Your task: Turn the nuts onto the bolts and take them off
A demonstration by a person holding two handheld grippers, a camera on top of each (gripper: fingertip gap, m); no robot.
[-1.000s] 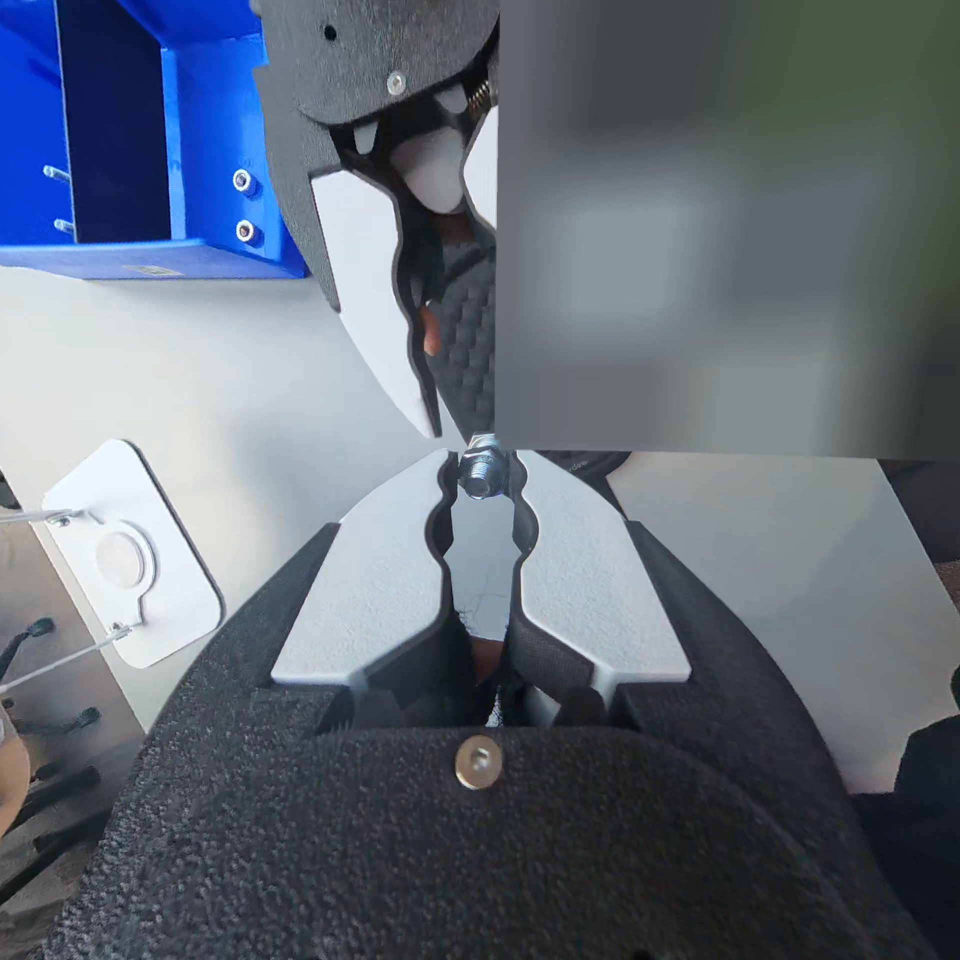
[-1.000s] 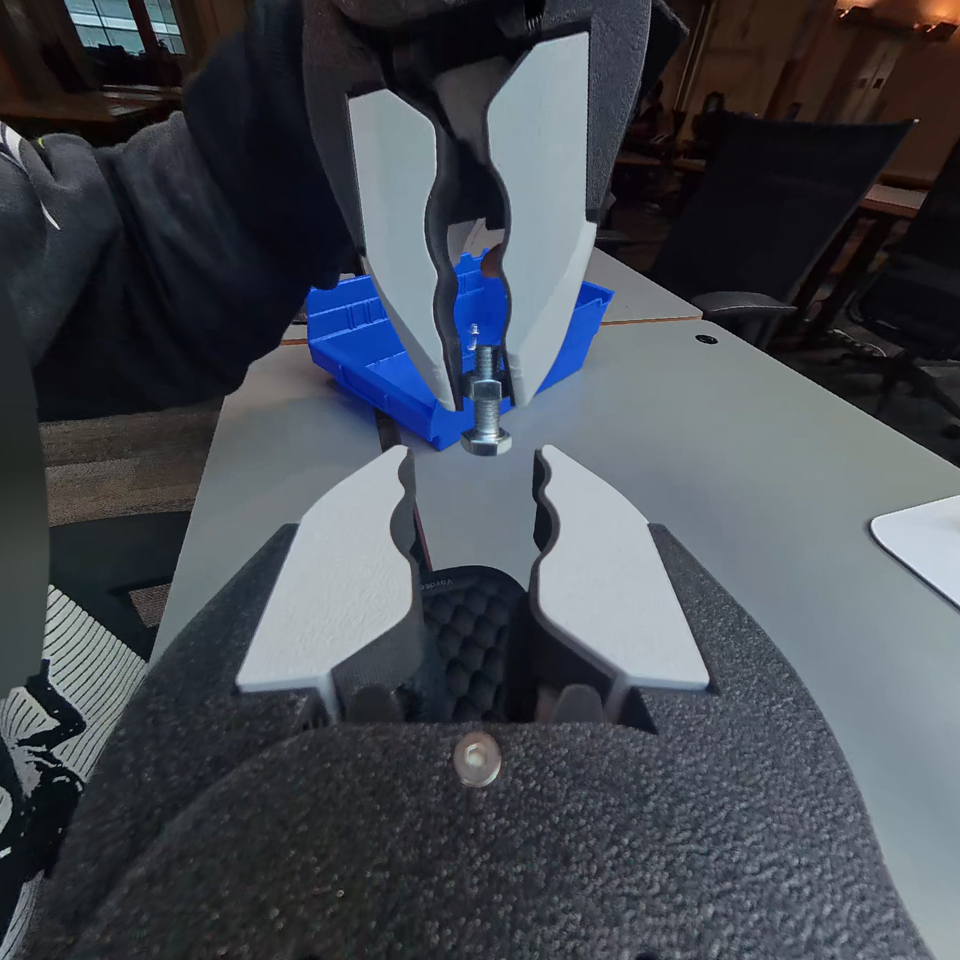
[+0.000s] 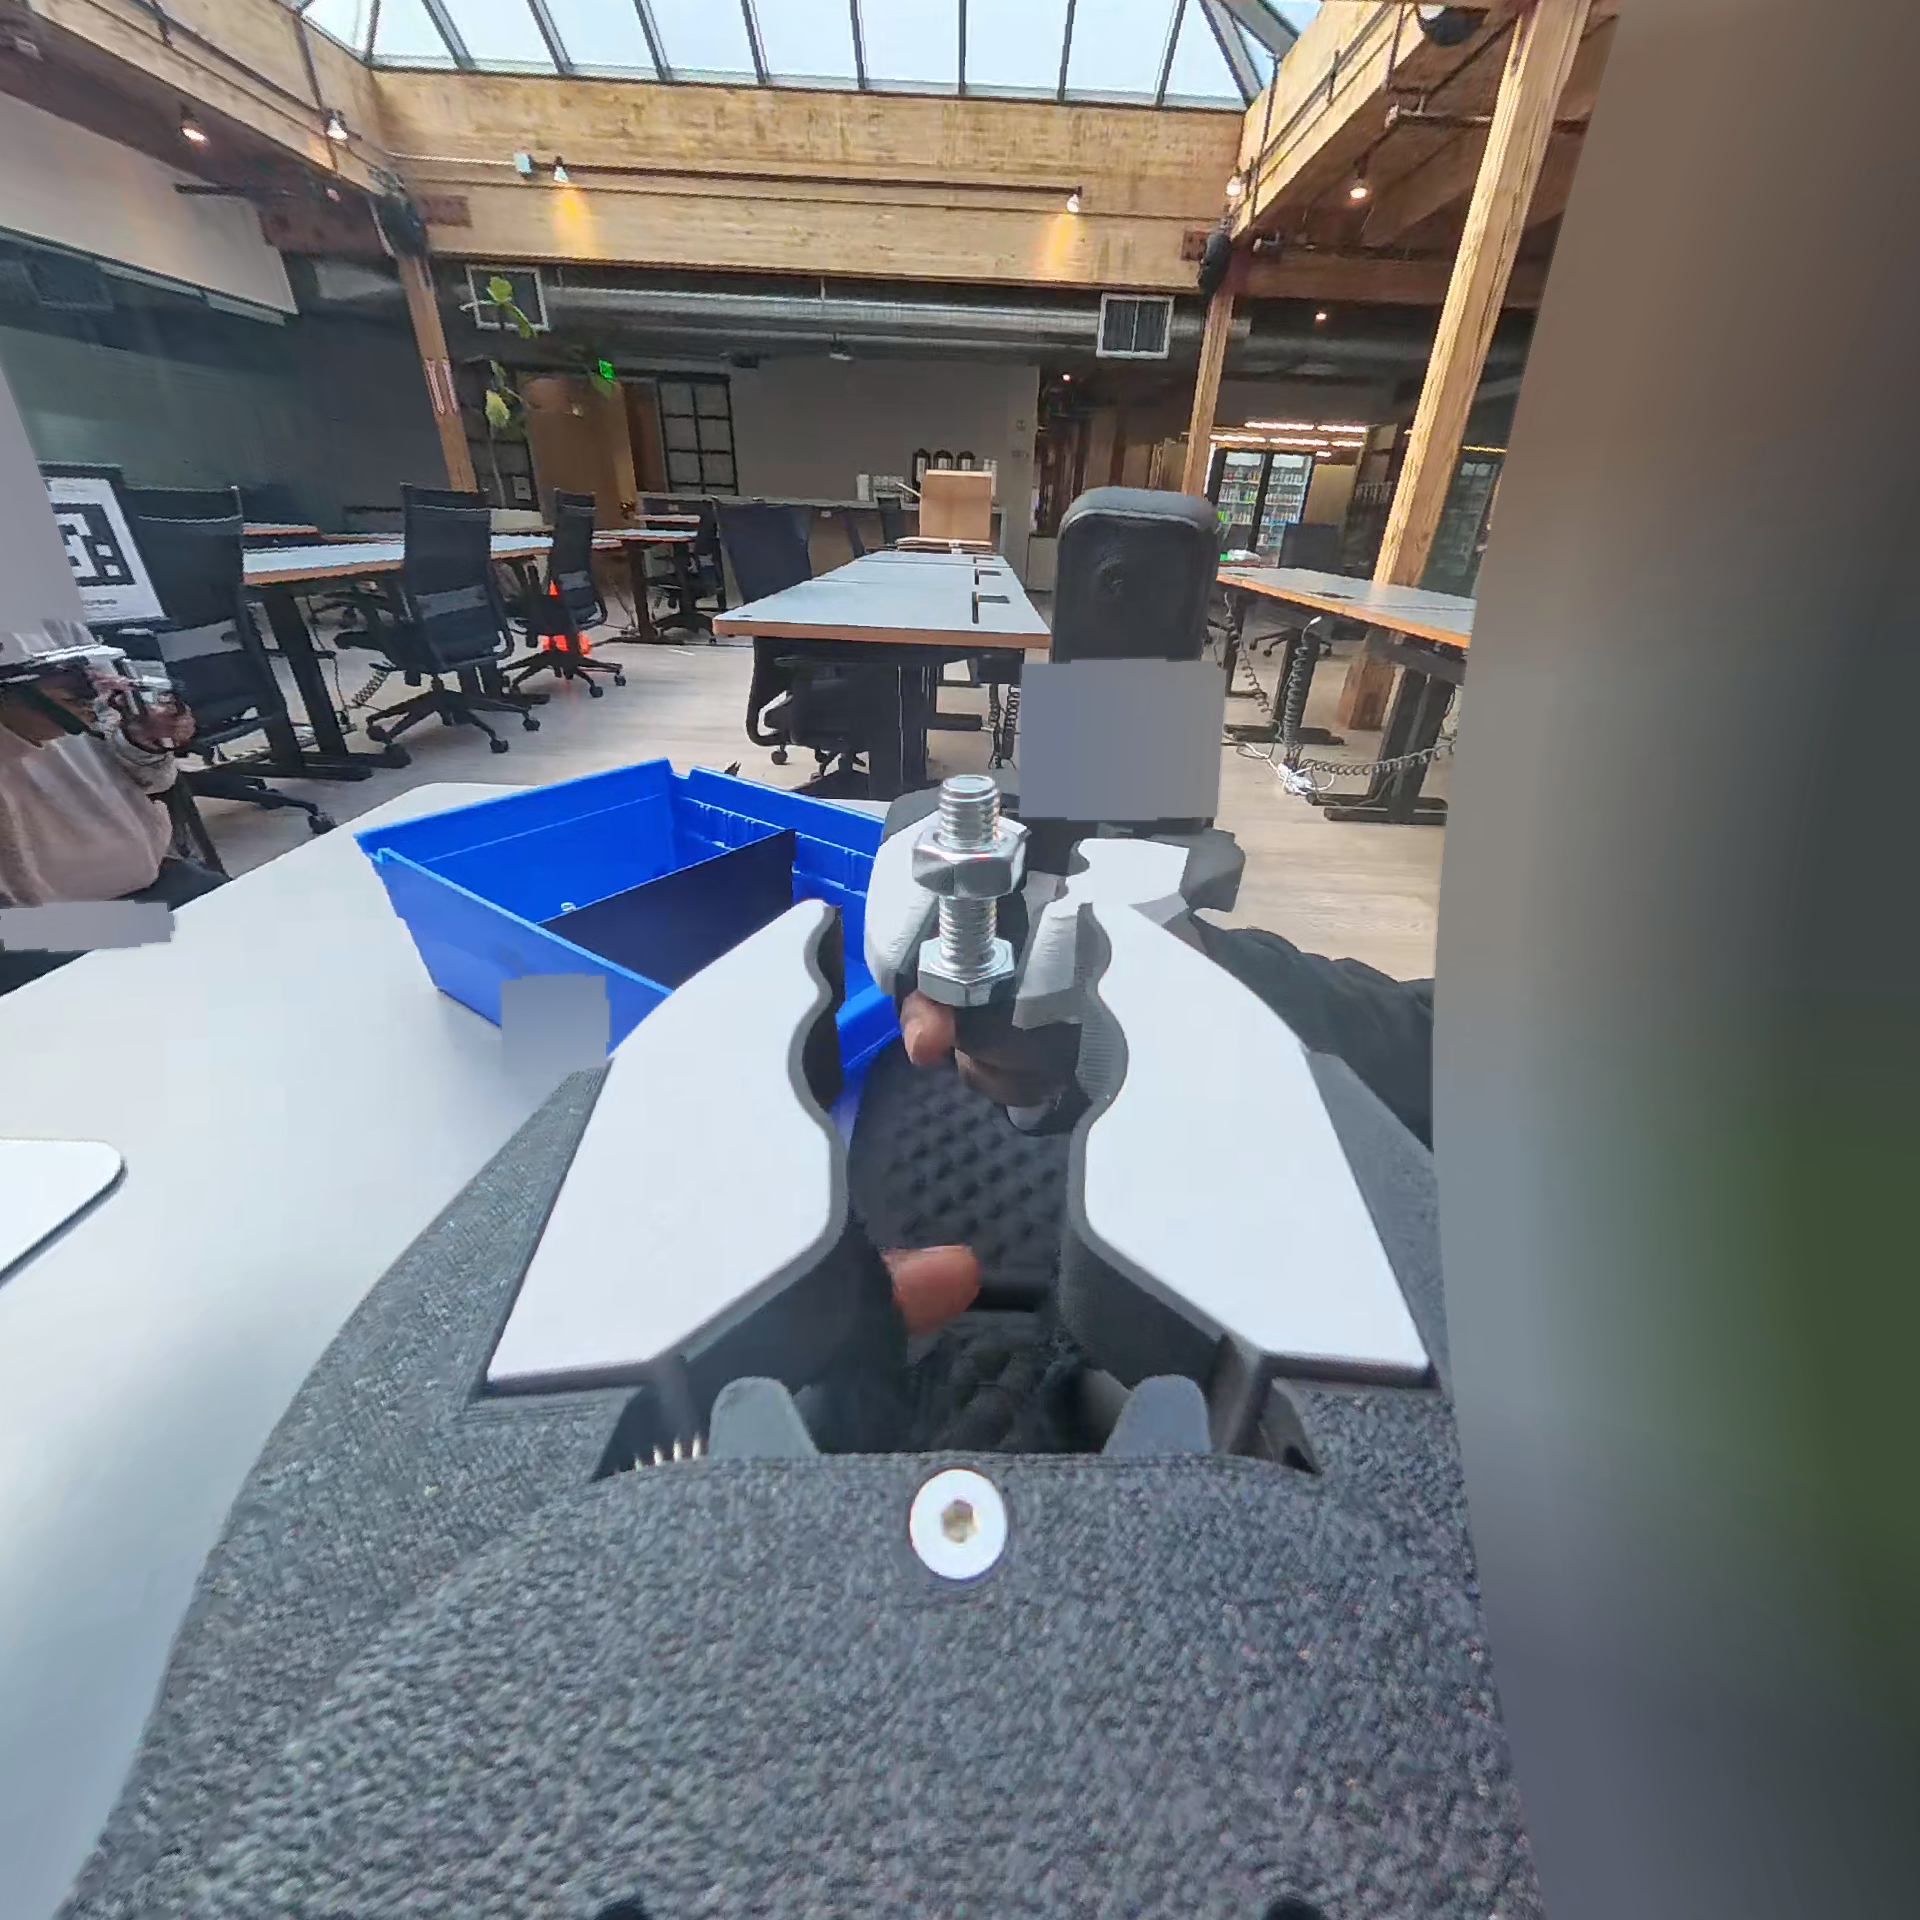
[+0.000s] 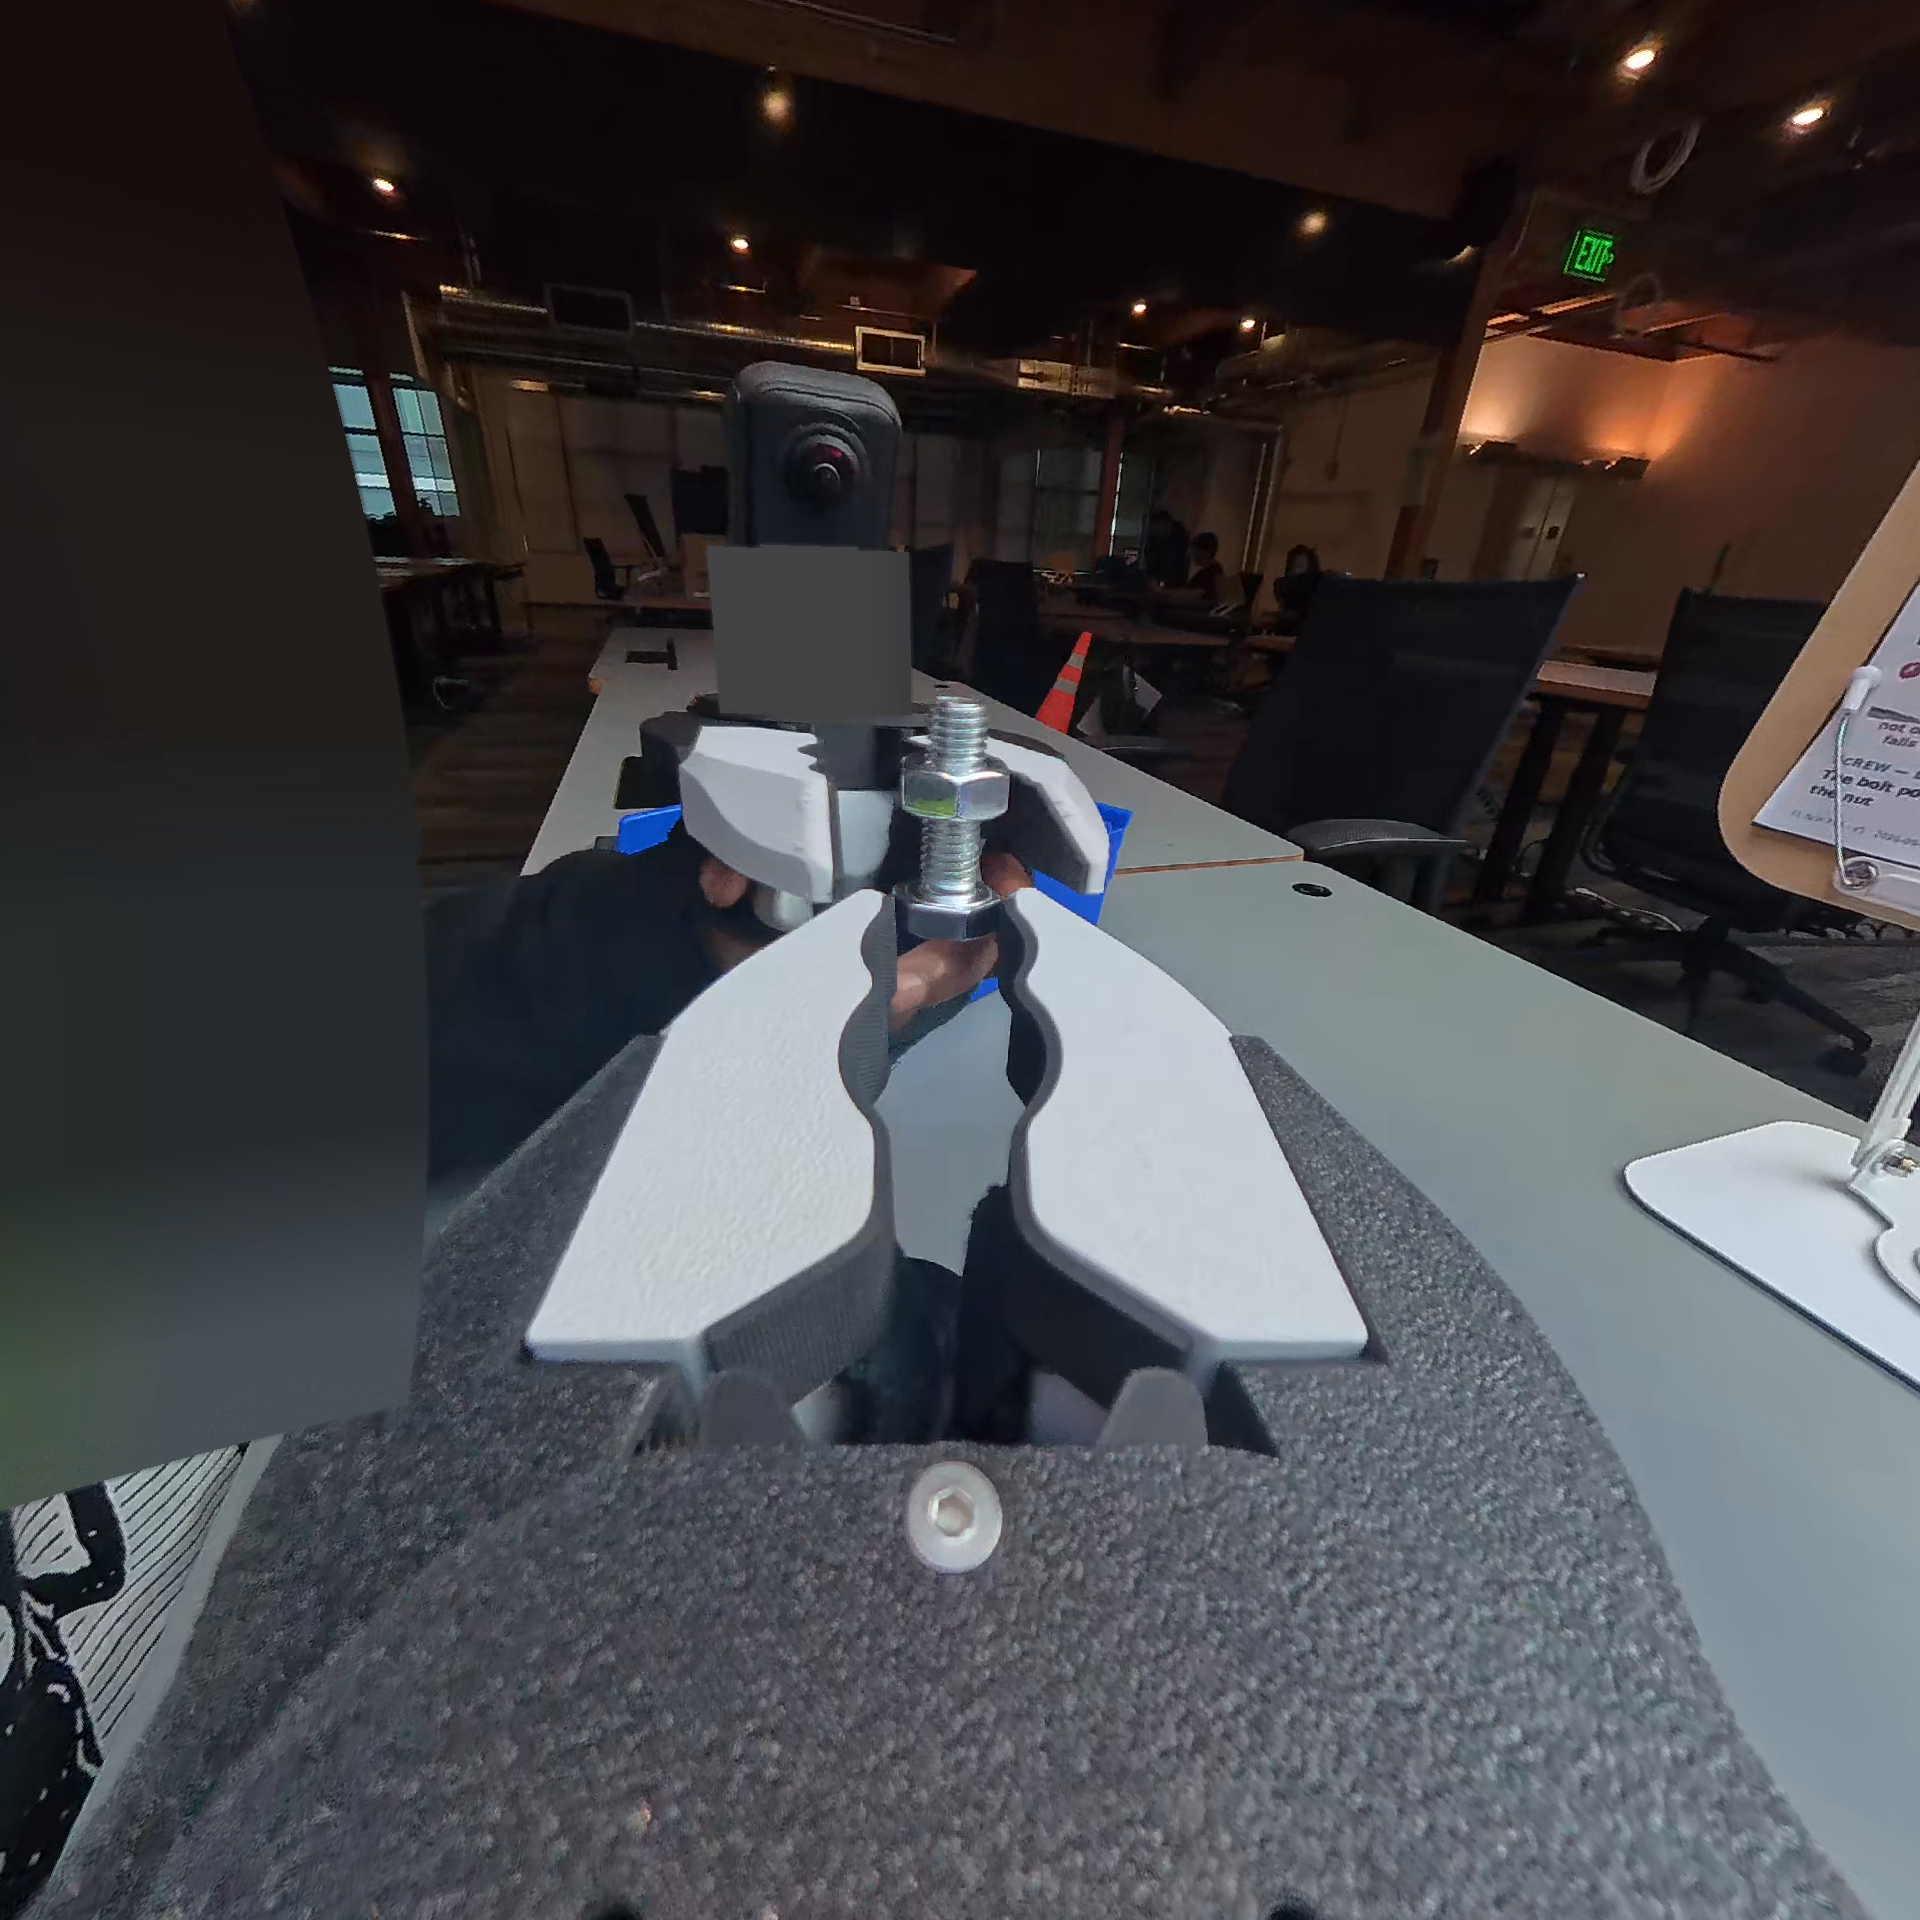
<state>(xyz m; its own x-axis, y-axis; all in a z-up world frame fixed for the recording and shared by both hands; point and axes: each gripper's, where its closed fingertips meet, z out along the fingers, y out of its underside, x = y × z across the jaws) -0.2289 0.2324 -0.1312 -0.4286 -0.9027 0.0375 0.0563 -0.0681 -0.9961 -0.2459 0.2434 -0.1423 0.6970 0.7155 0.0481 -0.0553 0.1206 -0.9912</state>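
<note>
A silver bolt (image 3: 966,925) stands upright above the grey table (image 3: 260,1091), head down, with a hex nut (image 3: 968,857) near its top. My right gripper (image 4: 945,909) is shut on the bolt head (image 4: 948,916); the threaded shank (image 4: 951,852) and nut (image 4: 954,795) rise above its tips. It also shows in the left wrist view (image 3: 971,966), facing me. My left gripper (image 3: 956,912) is open. In the right wrist view its fingers (image 4: 753,810) straddle the nut with gaps on both sides.
A blue bin (image 3: 582,883) with a dark divider stands on the table behind the grippers. A white stand base (image 4: 1766,1226) with a sign board (image 4: 1839,748) is at the table's right. Office chairs and desks fill the room beyond. A person (image 3: 62,810) sits far left. The grippers are tip to tip, or close to it.
My left gripper has let go of the bolt and opened. My right gripper has closed on the bolt head. Both grippers have swung from pointing at the table to roughly level.
</note>
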